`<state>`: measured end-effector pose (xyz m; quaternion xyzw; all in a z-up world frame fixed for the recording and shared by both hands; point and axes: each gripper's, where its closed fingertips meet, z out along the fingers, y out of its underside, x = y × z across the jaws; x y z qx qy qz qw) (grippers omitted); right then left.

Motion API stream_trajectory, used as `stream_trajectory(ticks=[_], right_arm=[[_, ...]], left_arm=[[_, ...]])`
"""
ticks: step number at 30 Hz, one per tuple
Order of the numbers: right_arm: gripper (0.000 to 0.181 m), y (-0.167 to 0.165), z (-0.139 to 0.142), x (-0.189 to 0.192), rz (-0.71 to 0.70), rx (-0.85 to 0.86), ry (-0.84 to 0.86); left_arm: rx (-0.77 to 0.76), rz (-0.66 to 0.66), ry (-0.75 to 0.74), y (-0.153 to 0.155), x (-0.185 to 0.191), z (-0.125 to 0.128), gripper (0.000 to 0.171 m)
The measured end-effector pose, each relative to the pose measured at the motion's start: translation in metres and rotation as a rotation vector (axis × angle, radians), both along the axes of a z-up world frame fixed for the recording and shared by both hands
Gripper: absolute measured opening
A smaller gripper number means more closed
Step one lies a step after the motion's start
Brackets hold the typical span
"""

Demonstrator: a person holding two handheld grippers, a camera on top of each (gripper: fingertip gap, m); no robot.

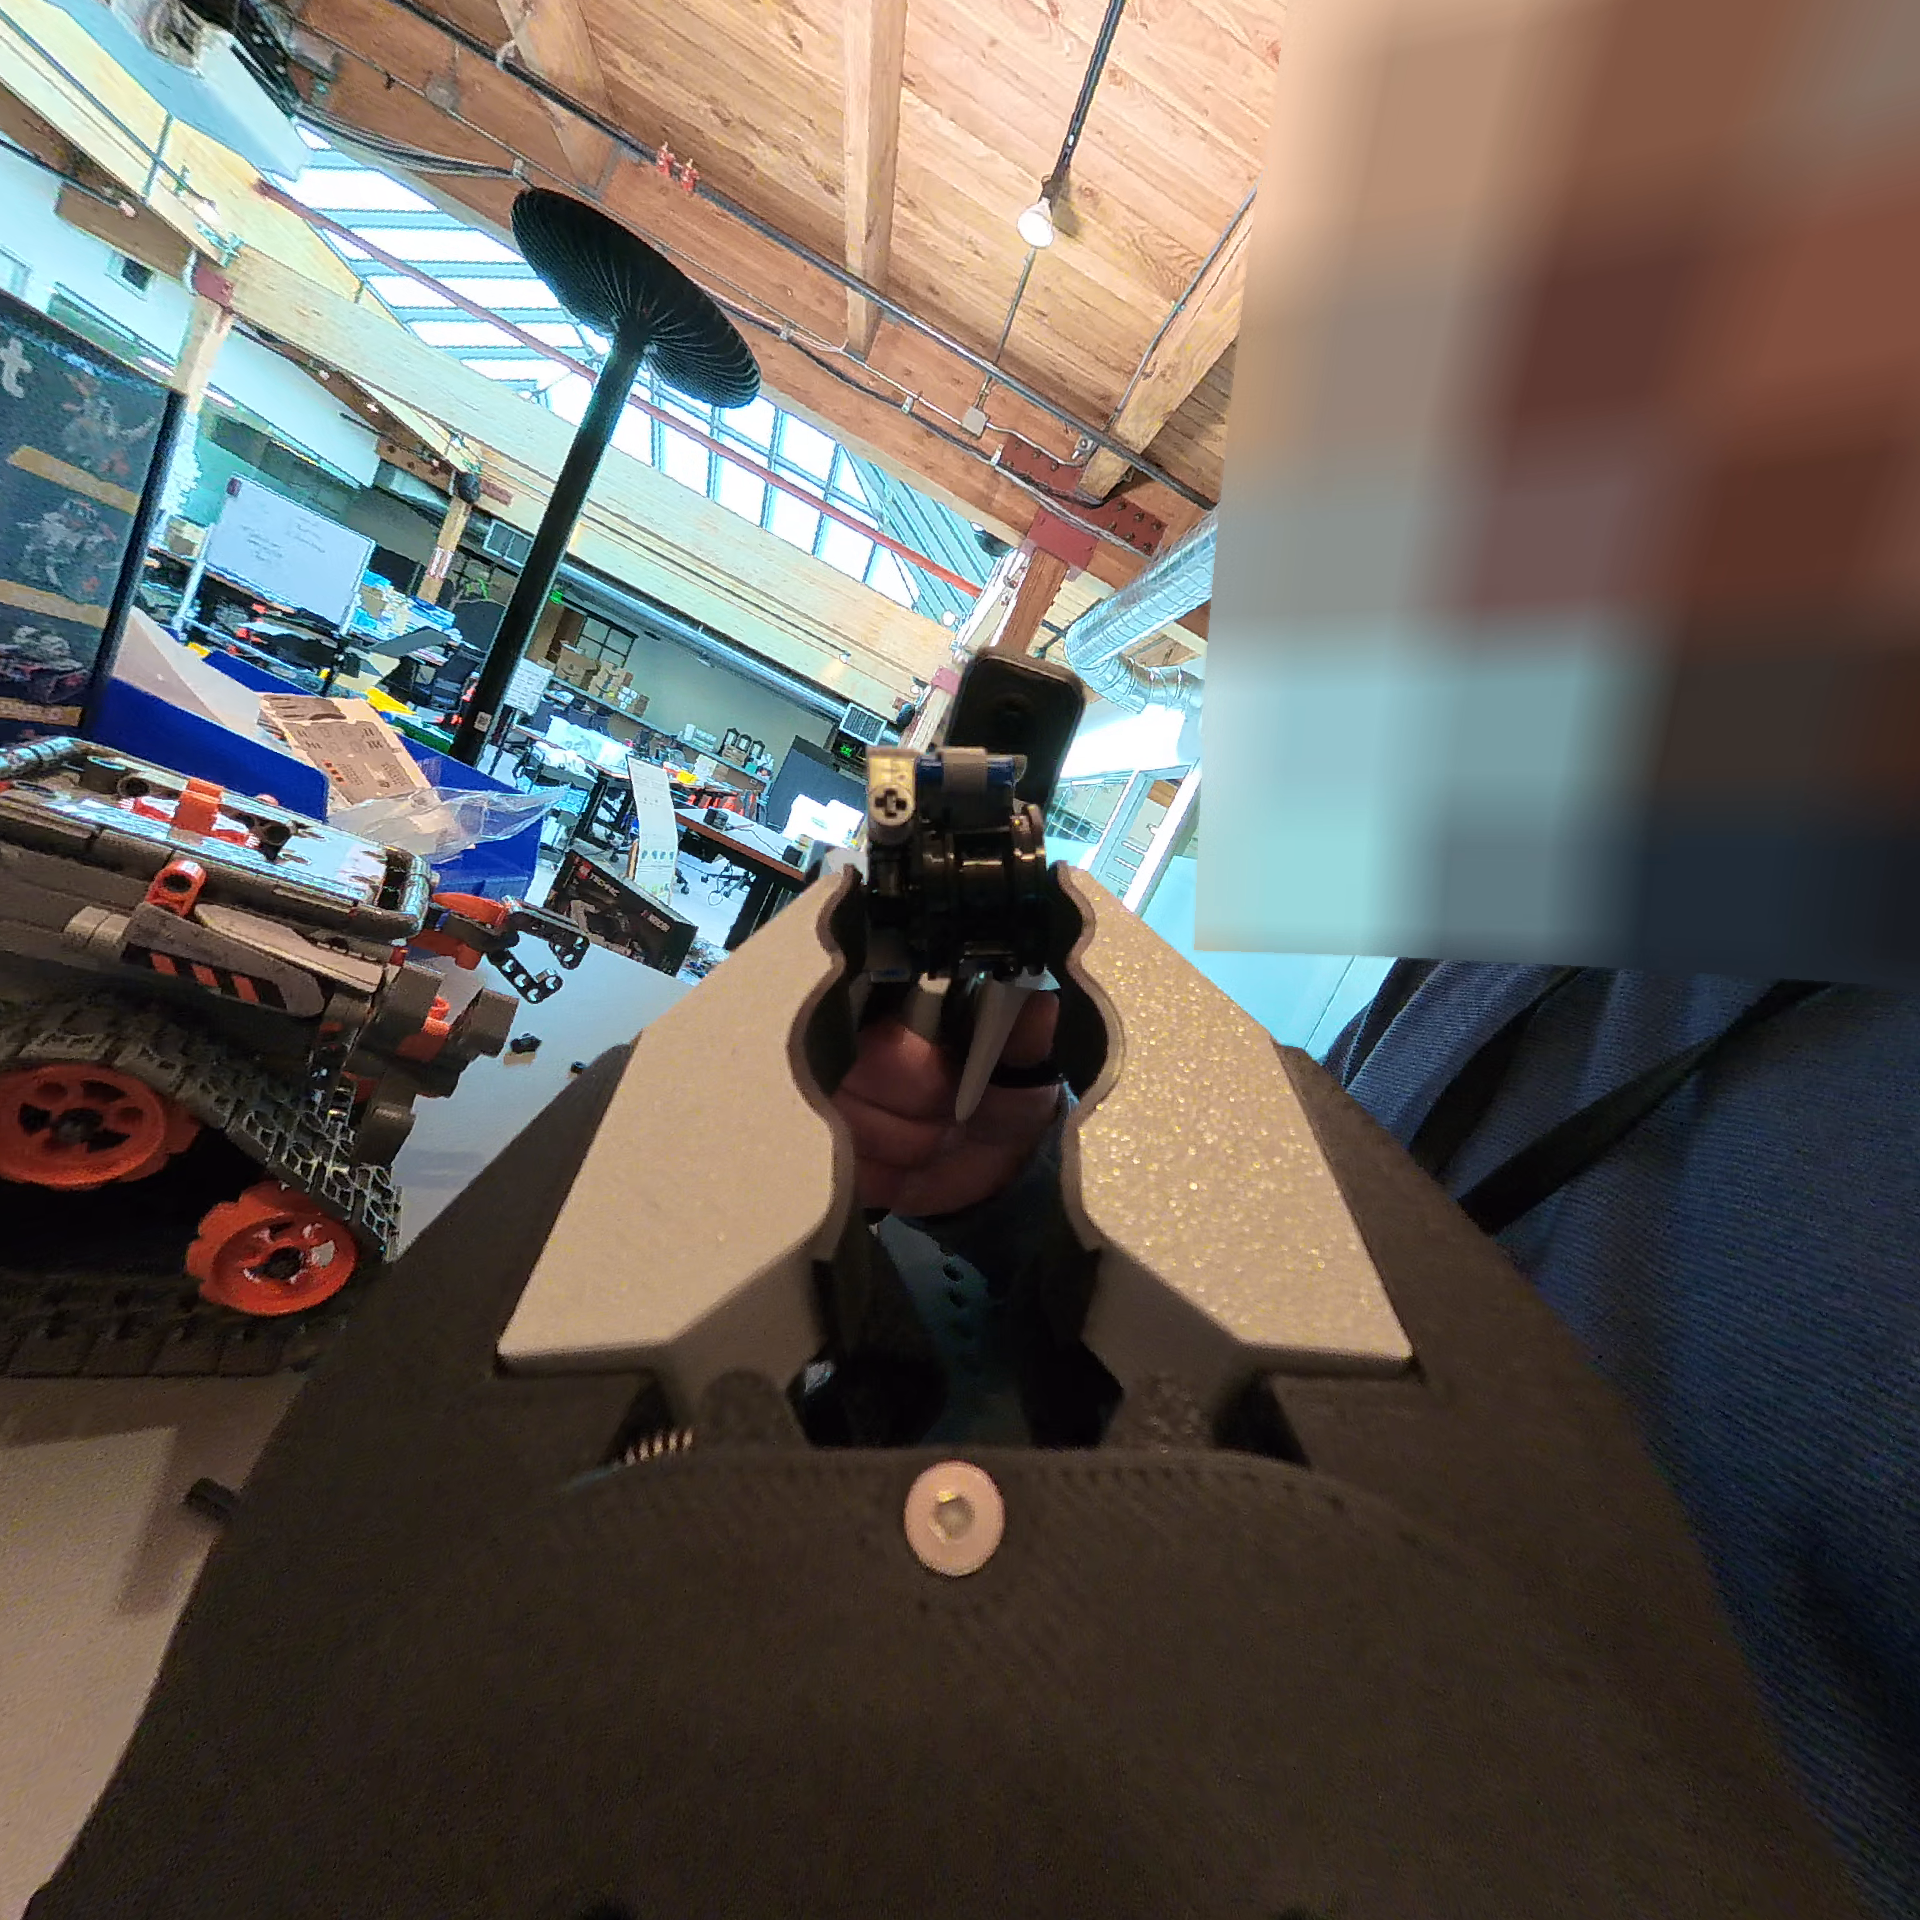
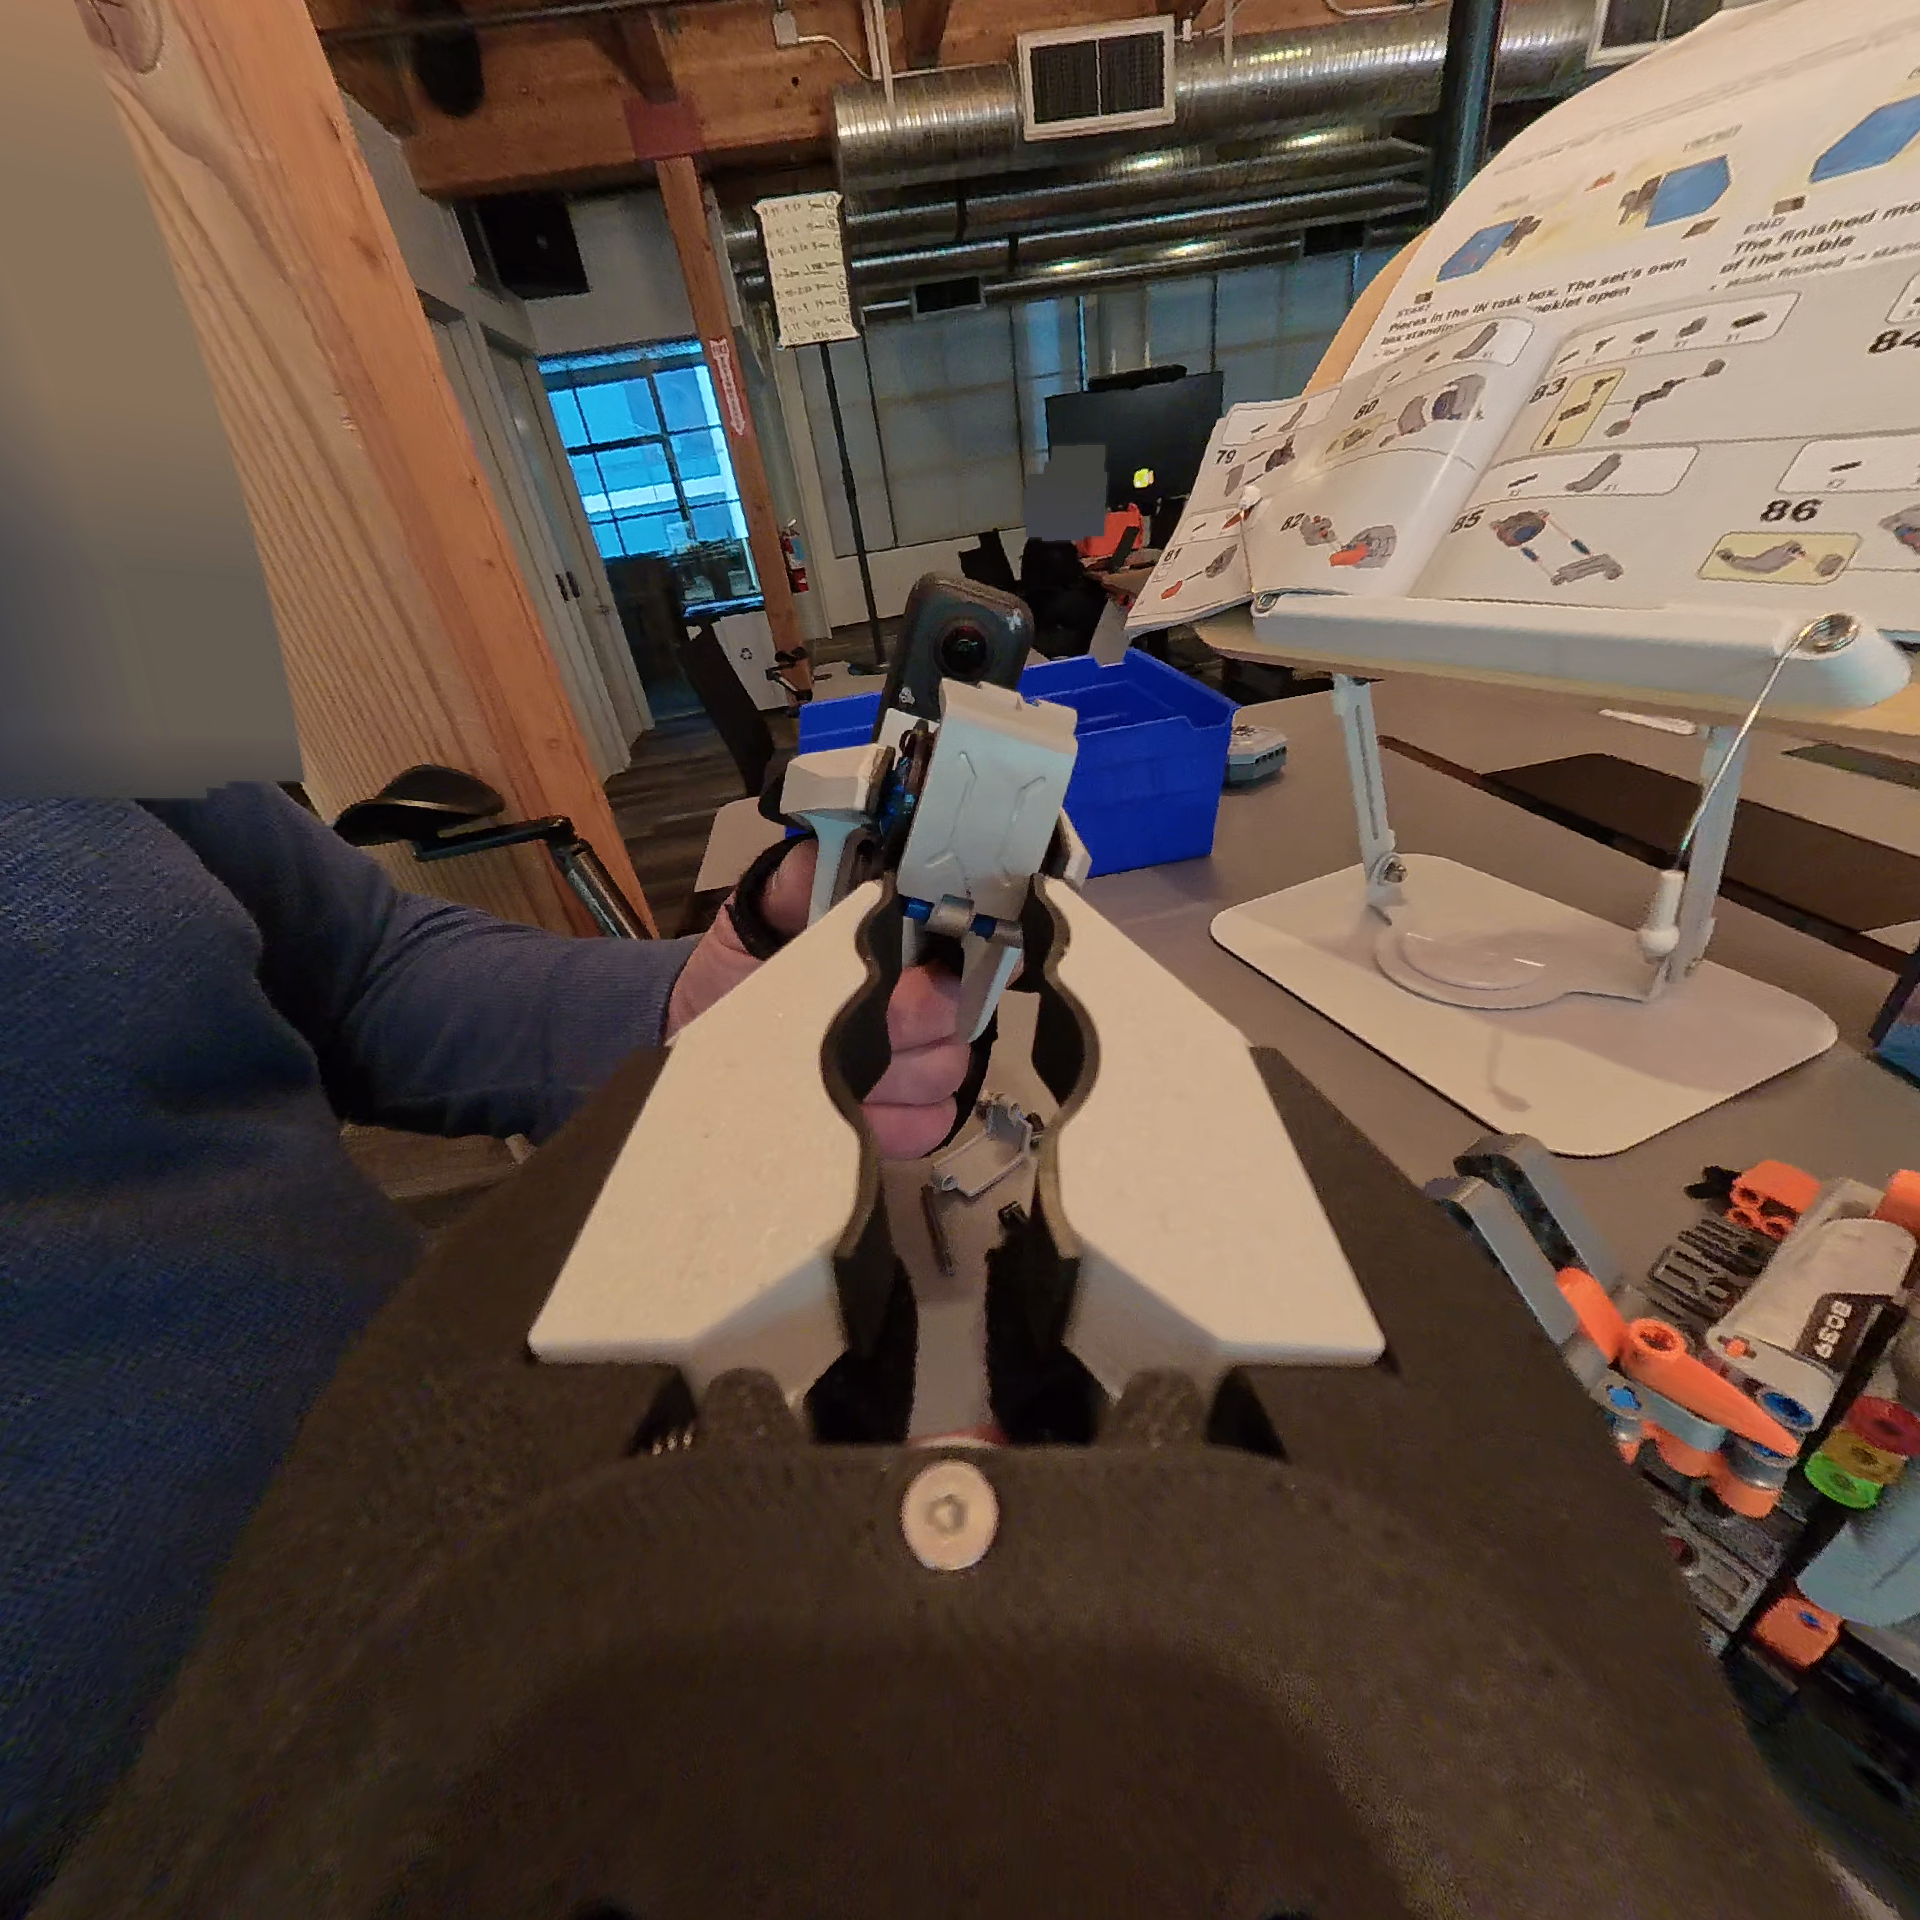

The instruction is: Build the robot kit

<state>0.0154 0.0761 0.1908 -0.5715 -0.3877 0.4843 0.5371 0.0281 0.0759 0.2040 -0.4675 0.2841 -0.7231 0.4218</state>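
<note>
My left gripper (image 1: 954,883) is shut on a small brick sub-assembly (image 1: 951,842) of black, grey and blue parts, held up in the air. My right gripper (image 2: 956,894) faces it and is shut on the same sub-assembly, whose white-grey panel (image 2: 982,810) with blue pins shows from this side. Each view shows the other gripper behind the piece: its camera (image 1: 1013,717) (image 2: 956,644), its white fingers (image 1: 987,1029) (image 2: 821,842) and the hand holding it. How the parts join between the jaws is hidden.
A grey tracked brick vehicle with orange wheels (image 1: 208,1018) stands on the grey table (image 1: 499,1101), also at the right (image 2: 1714,1361). An open instruction booklet (image 2: 1558,468) rests on a white stand (image 2: 1507,997). Behind it is a blue bin (image 2: 1132,758). Loose small parts (image 2: 982,1153) lie below the grippers. Less than 4 cm separates the two grippers' tips.
</note>
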Motion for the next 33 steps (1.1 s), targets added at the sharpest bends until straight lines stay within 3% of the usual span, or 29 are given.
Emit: stream_trajectory(ticks=[10,15,23,29,33], right_arm=[[0.020,0.000,0.001,-0.002,-0.060,0.044,-0.030],[0.021,-0.002,0.000,-0.002,-0.040,0.074,-0.019],[0.020,-0.013,-0.011,0.000,0.038,0.117,-0.158],[0.021,-0.017,-0.030,0.005,-0.080,0.535,-0.489],[0.021,-0.018,-0.035,0.009,-0.180,0.809,-0.685]], left_arm=[[0.066,0.049,0.014,0.001,-0.001,0.000,0.032],[0.050,-0.011,0.014,-0.001,-0.001,0.000,0.032],[0.298,-0.030,0.286,-0.015,0.000,-0.018,0.033],[0.575,0.034,0.562,-0.018,0.002,-0.037,0.034],[0.725,0.112,0.728,-0.014,-0.001,-0.047,0.049]])
